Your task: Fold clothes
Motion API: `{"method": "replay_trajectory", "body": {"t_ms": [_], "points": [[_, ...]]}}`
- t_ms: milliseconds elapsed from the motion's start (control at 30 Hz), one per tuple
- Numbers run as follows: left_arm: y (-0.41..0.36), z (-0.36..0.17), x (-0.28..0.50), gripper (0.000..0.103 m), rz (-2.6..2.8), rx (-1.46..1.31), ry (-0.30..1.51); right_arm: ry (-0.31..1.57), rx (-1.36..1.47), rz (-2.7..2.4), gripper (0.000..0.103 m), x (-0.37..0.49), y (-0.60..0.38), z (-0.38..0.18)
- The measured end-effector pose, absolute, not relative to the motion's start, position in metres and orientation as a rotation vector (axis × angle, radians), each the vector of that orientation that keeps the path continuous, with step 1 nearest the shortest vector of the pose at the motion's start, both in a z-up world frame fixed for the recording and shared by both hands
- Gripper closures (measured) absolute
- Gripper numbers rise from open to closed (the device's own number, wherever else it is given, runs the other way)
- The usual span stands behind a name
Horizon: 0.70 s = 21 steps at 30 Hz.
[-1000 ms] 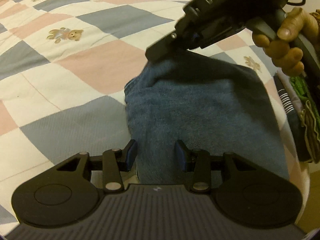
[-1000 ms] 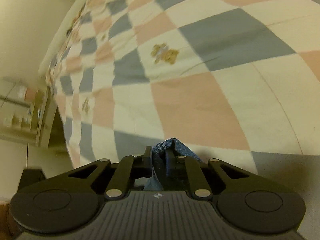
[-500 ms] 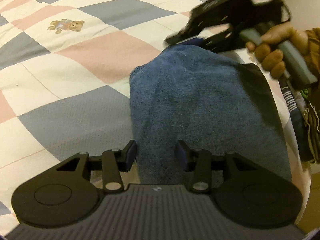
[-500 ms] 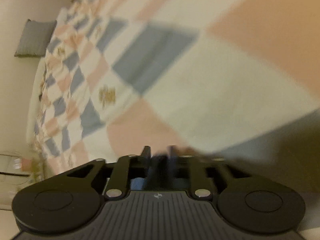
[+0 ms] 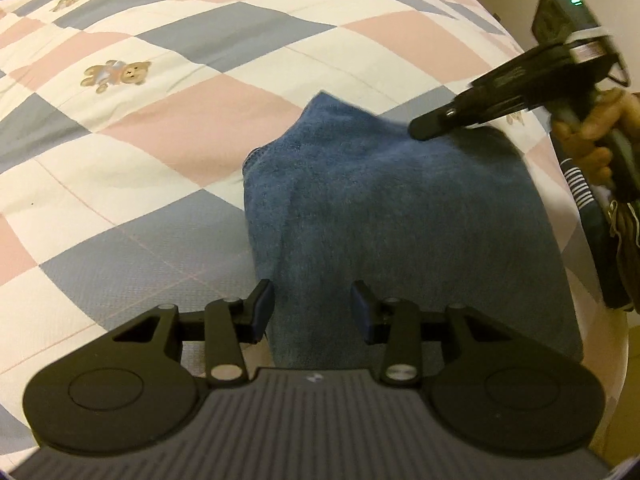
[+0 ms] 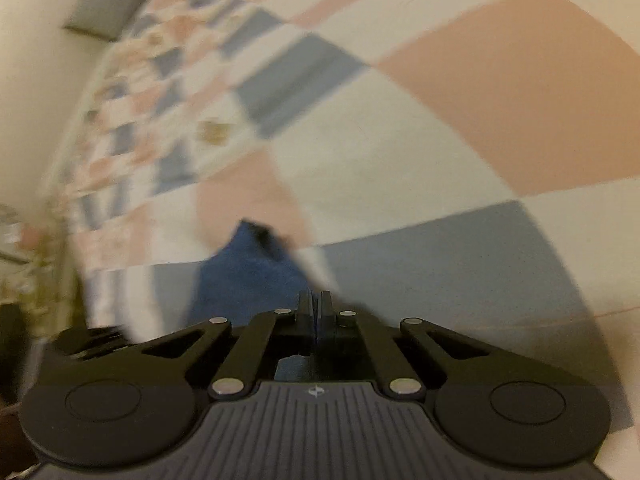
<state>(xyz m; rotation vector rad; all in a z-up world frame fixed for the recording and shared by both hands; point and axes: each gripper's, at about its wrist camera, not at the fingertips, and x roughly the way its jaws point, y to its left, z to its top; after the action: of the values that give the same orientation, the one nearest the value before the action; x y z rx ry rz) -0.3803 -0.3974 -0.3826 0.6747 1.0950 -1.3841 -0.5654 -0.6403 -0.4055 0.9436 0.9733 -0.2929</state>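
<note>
A: Left wrist view: blue towel spread over the patchwork bedspread, filling centre and lower right of the frame.

B: Left gripper at the bottom centre, jaws set wide apart, nothing between them. Near edge of the towel lying right in that gap, just past the blue pads.

A: Right gripper up in the upper right, tip just over the far right part of the towel. Touching or hovering? Cannot tell from here. Hand wrapped round its handle at the right edge.

B: Far left corner of the towel peaked up near the frame's centre top. Teddy bear print in the upper left, well apart from the cloth.

A: Right wrist view, blurred. Right gripper low centre, jaws pressed together, no cloth seen between them.

B: Towel there just left of and beyond the closed tips, lower centre, bedspread across the rest. Striped clothing at the right edge of the left view, beside the towel.
</note>
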Motion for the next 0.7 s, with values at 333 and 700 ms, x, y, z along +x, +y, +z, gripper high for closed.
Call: {"method": "replay_trajectory", "body": {"t_ms": [333,700], "points": [[-0.413,-0.352,-0.384,0.067,-1.408,0.64,1.008,0.707,0.674,-0.582,0.093,-0.609,-0.578,-0.324],[-0.49,-0.397,-0.388,0.076,-1.431,0.699,0.971,0.704,0.894,-0.788,0.103,-0.64,-0.564,-0.399]]}}
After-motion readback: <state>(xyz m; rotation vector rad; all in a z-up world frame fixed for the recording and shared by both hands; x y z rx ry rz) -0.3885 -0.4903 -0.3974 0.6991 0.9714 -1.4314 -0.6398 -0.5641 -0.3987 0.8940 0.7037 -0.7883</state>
